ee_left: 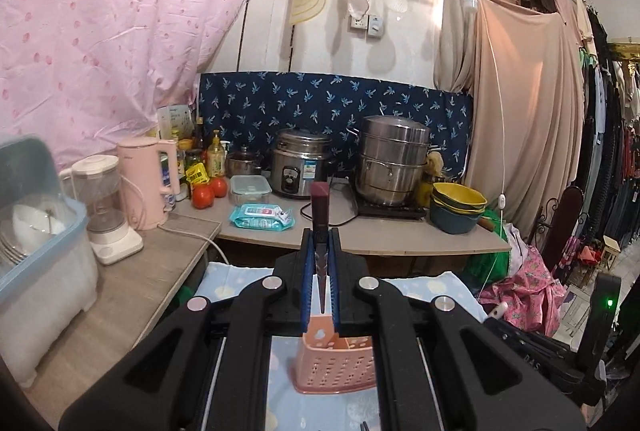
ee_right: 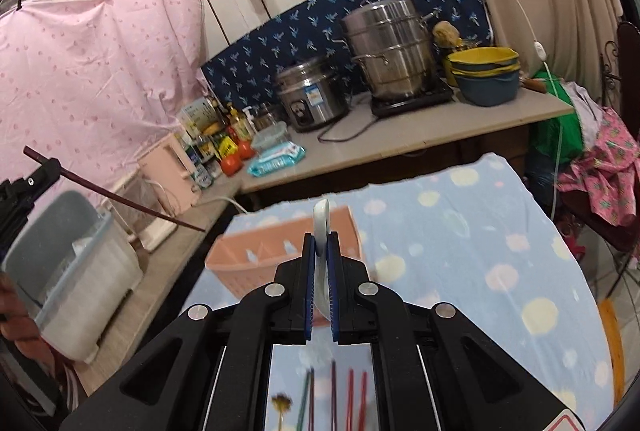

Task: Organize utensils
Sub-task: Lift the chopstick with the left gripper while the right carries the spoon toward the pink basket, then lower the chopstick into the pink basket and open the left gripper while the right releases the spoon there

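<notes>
slim dark chopstick (ee_left: 320, 227) in left tongs (ee_left: 321, 243)

two tomatoes (ee_left: 210, 192), one pink basket (ee_left: 336, 363)

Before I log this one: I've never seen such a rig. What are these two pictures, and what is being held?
There is no robot: a person holds a two-finger tool in each hand, with a wide-angle camera looking along its fingers. The left wrist picture shows the left gripper shut on a dark red chopstick, above a pink perforated utensil basket. The right wrist picture shows the right gripper shut on a white spoon. The basket stands on a blue spotted cloth; more chopsticks lie on it near the camera. The left tool with its chopstick shows at that picture's left edge.
</notes>
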`<act>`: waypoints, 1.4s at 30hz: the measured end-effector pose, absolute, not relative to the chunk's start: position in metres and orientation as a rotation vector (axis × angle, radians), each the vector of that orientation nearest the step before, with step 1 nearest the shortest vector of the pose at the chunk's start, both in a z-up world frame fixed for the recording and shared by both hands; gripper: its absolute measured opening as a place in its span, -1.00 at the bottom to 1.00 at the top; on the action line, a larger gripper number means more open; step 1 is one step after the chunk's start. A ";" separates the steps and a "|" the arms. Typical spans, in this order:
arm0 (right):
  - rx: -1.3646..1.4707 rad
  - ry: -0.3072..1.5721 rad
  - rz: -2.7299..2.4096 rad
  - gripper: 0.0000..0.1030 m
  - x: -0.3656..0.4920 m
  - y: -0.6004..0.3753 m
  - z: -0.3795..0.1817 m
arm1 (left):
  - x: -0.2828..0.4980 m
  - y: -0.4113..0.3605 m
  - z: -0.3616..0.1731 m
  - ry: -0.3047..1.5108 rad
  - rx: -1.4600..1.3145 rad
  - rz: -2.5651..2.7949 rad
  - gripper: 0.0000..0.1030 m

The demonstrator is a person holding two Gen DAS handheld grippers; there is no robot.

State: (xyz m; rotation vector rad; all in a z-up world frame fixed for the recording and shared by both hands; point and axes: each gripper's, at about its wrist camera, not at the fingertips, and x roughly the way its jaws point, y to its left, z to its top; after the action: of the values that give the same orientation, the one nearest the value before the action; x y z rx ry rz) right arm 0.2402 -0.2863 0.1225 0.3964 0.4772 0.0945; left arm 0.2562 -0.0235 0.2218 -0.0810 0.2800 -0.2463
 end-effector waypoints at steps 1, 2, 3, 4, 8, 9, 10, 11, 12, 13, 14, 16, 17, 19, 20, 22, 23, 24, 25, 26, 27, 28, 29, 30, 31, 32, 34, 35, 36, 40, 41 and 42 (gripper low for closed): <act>0.401 0.472 0.100 -0.88 0.248 -0.285 0.124 | 0.265 -0.027 0.218 0.291 -0.081 -0.246 -0.87; 0.410 0.469 0.109 -0.88 0.256 -0.285 0.124 | 0.273 -0.029 0.214 0.307 -0.084 -0.249 -0.87; 0.417 0.467 0.116 -0.88 0.264 -0.284 0.124 | 0.280 -0.031 0.208 0.324 -0.088 -0.250 -0.87; 0.420 0.466 0.119 -0.88 0.270 -0.284 0.123 | 0.284 -0.032 0.204 0.337 -0.091 -0.252 -0.87; 0.431 0.476 0.121 -0.88 0.294 -0.283 0.113 | 0.296 -0.034 0.183 0.381 -0.084 -0.254 -0.87; 0.434 0.484 0.120 -0.88 0.299 -0.282 0.109 | 0.299 -0.035 0.177 0.395 -0.081 -0.254 -0.87; 0.435 0.493 0.118 -0.88 0.304 -0.283 0.105 | 0.301 -0.034 0.173 0.407 -0.078 -0.252 -0.87; 0.434 0.504 0.114 -0.88 0.309 -0.283 0.101 | 0.304 -0.034 0.169 0.415 -0.077 -0.250 -0.87; 0.434 0.517 0.110 -0.88 0.314 -0.283 0.095 | 0.305 -0.034 0.166 0.421 -0.077 -0.248 -0.87; 0.434 0.527 0.107 -0.88 0.317 -0.283 0.092 | 0.308 -0.033 0.163 0.430 -0.077 -0.242 -0.87; 0.432 0.539 0.104 -0.88 0.321 -0.283 0.087 | 0.311 -0.032 0.159 0.437 -0.080 -0.238 -0.87; 0.428 0.556 0.097 -0.88 0.325 -0.283 0.079 | 0.316 -0.030 0.155 0.451 -0.085 -0.233 -0.87; 0.428 0.563 0.093 -0.88 0.327 -0.282 0.076 | 0.317 -0.029 0.152 0.456 -0.085 -0.229 -0.86; 0.433 0.570 0.091 -0.83 0.327 -0.283 0.071 | 0.320 -0.028 0.148 0.472 -0.085 -0.214 -0.86; 0.431 0.564 0.080 -0.74 0.325 -0.284 0.069 | 0.322 -0.026 0.146 0.481 -0.090 -0.206 -0.74; 0.423 0.550 0.063 -0.58 0.319 -0.284 0.068 | 0.321 -0.023 0.143 0.490 -0.103 -0.195 -0.28; 0.423 0.542 0.056 -0.45 0.316 -0.285 0.069 | 0.320 -0.021 0.143 0.484 -0.107 -0.184 -0.08; 0.422 0.537 0.051 -0.39 0.312 -0.286 0.069 | 0.318 -0.019 0.142 0.480 -0.107 -0.176 -0.08; 0.419 0.535 0.049 -0.38 0.309 -0.287 0.069 | 0.316 -0.018 0.142 0.479 -0.103 -0.175 -0.08; 0.418 0.534 0.047 -0.35 0.306 -0.287 0.070 | 0.314 -0.018 0.142 0.480 -0.103 -0.174 -0.07; 0.417 0.533 0.046 -0.33 0.302 -0.287 0.070 | 0.311 -0.016 0.141 0.481 -0.104 -0.172 -0.07; 0.416 0.532 0.045 -0.32 0.298 -0.287 0.069 | 0.309 -0.015 0.140 0.483 -0.104 -0.171 -0.07; 0.415 0.532 0.045 -0.31 0.294 -0.288 0.070 | 0.306 -0.014 0.140 0.484 -0.104 -0.171 -0.07; 0.413 0.532 0.045 -0.29 0.290 -0.287 0.070 | 0.302 -0.012 0.139 0.487 -0.107 -0.170 -0.07; 0.408 0.533 0.043 -0.29 0.286 -0.287 0.071 | 0.300 -0.011 0.138 0.490 -0.109 -0.169 -0.07; 0.404 0.532 0.039 -0.26 0.279 -0.286 0.070 | 0.296 -0.009 0.137 0.494 -0.111 -0.169 -0.07; 0.400 0.533 0.040 -0.19 0.266 -0.284 0.069 | 0.288 -0.005 0.134 0.502 -0.116 -0.168 -0.07; 0.395 0.533 0.038 -0.17 0.259 -0.283 0.069 | 0.283 -0.002 0.132 0.507 -0.118 -0.168 -0.04; 0.387 0.535 0.034 -0.16 0.252 -0.281 0.068 | 0.278 0.000 0.130 0.512 -0.118 -0.165 0.00; 0.358 0.551 0.023 -0.14 0.220 -0.277 0.061 | 0.255 0.009 0.116 0.540 -0.115 -0.155 0.00; 0.353 0.558 0.015 -0.14 0.212 -0.277 0.058 | 0.249 0.011 0.111 0.550 -0.113 -0.154 0.00; 0.349 0.563 0.011 -0.14 0.203 -0.276 0.055 | 0.240 0.014 0.104 0.565 -0.112 -0.153 0.00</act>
State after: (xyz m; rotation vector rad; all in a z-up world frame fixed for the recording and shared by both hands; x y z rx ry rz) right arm 0.2035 -0.2761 0.0551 0.3490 0.5634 0.0114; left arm 0.2403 0.0137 0.1038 -0.1122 0.5652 -0.1534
